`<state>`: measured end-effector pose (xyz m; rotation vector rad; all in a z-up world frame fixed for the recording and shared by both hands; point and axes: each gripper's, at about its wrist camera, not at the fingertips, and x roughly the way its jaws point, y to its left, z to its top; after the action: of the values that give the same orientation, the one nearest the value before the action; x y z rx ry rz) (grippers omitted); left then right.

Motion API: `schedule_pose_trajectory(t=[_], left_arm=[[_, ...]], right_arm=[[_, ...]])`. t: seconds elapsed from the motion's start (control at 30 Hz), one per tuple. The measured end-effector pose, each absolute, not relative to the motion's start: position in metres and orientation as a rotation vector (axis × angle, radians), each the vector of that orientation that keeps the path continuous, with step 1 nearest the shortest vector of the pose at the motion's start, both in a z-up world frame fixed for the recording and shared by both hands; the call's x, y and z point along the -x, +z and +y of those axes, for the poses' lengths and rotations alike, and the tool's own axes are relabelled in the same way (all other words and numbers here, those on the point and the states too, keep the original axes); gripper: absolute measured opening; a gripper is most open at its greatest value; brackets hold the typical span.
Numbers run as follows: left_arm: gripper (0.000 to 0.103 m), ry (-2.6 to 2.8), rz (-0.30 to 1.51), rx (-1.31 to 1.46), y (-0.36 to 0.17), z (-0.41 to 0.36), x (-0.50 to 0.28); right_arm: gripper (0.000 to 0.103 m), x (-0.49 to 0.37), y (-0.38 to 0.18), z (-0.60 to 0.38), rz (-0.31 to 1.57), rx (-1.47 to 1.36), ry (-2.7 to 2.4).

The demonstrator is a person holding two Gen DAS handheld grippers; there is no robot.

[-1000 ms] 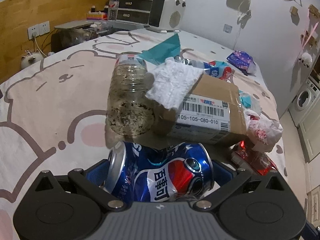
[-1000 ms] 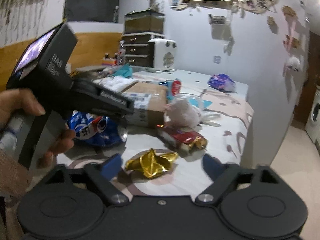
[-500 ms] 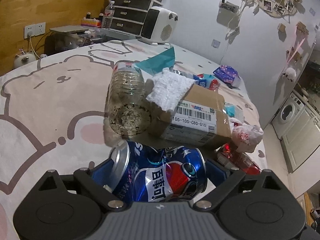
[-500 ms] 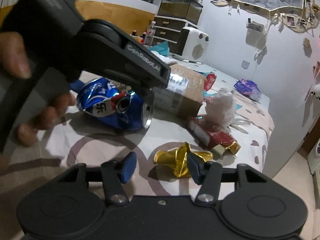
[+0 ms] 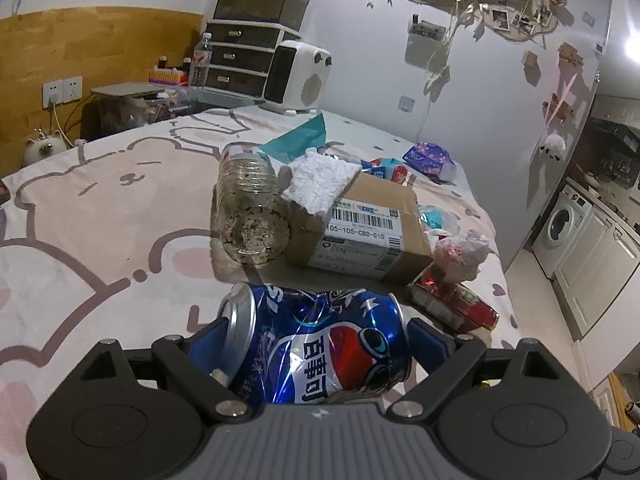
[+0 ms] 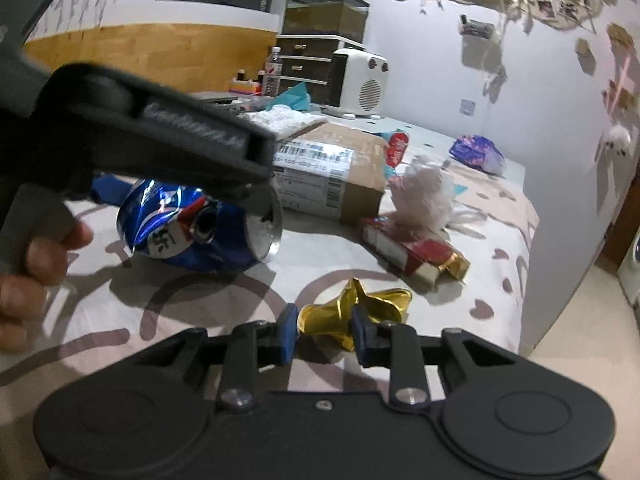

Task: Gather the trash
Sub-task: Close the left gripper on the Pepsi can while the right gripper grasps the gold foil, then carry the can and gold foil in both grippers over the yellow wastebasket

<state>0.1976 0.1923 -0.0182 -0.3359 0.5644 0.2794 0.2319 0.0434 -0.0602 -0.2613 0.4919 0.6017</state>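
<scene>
A crushed blue Pepsi can (image 5: 340, 344) lies sideways between the blue pads of my left gripper (image 5: 316, 336). One pad sits on each end of the can, and the jaws are closing on it. From the right wrist the same can (image 6: 192, 232) shows under the left gripper's body, with a hand (image 6: 36, 268) on the grip. My right gripper (image 6: 324, 334) is closing on a crumpled gold foil wrapper (image 6: 376, 300). Both pads touch the wrapper's near end, low over the bear-print cloth (image 6: 200, 300).
Beyond the can lie a clear plastic bottle (image 5: 250, 208) on its side and a cardboard parcel (image 5: 372, 232) with white tissue (image 5: 320, 180) on top. A red packet (image 6: 412, 248) and a crumpled white bag (image 6: 424, 196) sit further right. The cloth's edge drops off to the floor at the right.
The right jaws came in from wide apart onto the gold wrapper. The left gripper drew back from the bottle and parcel with the can between its pads.
</scene>
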Motion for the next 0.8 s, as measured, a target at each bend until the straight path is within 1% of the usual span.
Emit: schedule_pose_trajectory(t=[0.1, 0.43, 0.8], left_arm=[[0.092, 0.282, 0.556, 0.33, -0.018, 0.188, -0.187], [0.092, 0.284, 0.553, 0.322, -0.02, 0.174, -0.161], [0.092, 0.279, 0.493, 0.267, -0.006, 0.151, -0.137]], right_arm=[[0.027, -0.226, -0.057, 0.032, 0.504, 0.204, 0.605], [0.026, -0.198, -0.048, 0.009, 0.479, 0.166, 0.586], [0.025, -0.173, -0.034, -0.02, 0.426, 0.12, 0.551]])
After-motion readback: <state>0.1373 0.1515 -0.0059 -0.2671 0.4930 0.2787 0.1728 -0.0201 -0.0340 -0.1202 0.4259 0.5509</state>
